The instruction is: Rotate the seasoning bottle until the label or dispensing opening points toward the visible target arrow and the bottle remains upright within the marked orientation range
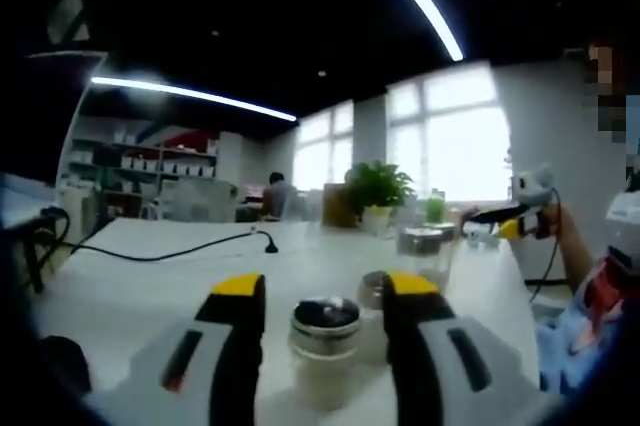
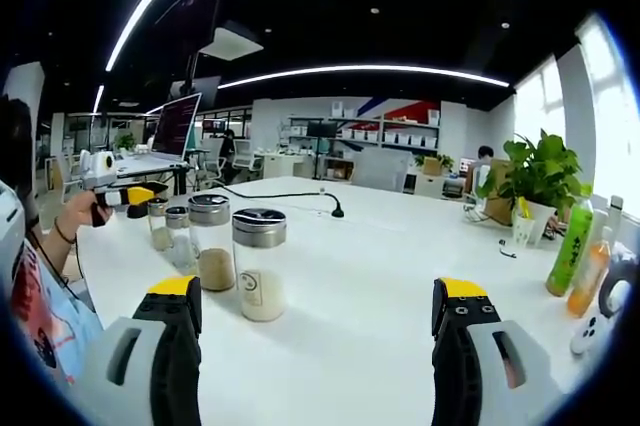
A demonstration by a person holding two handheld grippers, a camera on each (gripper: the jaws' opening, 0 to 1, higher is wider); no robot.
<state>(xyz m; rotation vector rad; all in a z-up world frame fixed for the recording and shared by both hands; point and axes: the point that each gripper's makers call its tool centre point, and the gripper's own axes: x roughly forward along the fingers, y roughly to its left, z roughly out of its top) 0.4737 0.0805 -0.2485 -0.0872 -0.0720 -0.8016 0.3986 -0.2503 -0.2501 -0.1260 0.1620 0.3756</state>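
Observation:
Several seasoning bottles with metal lids stand in a row on the white table (image 2: 380, 286). In the left gripper view the nearest bottle (image 1: 325, 346) stands upright between my left gripper's (image 1: 324, 288) yellow-tipped jaws, with a thin gap on each side, so the gripper is open around it. A second bottle (image 1: 372, 289) stands just behind. My right gripper (image 2: 318, 294) is open wide and empty, low over the table. A bottle of pale seasoning (image 2: 260, 266) and one of brown seasoning (image 2: 211, 242) stand ahead to its left. The left gripper (image 2: 140, 194), held by a hand, appears at the row's far end.
A black cable (image 1: 160, 254) runs across the table. A potted plant (image 2: 540, 181), a green bottle (image 2: 570, 246) and an orange bottle (image 2: 592, 276) stand at the right. A monitor (image 2: 176, 124) stands at the far left. People sit in the background.

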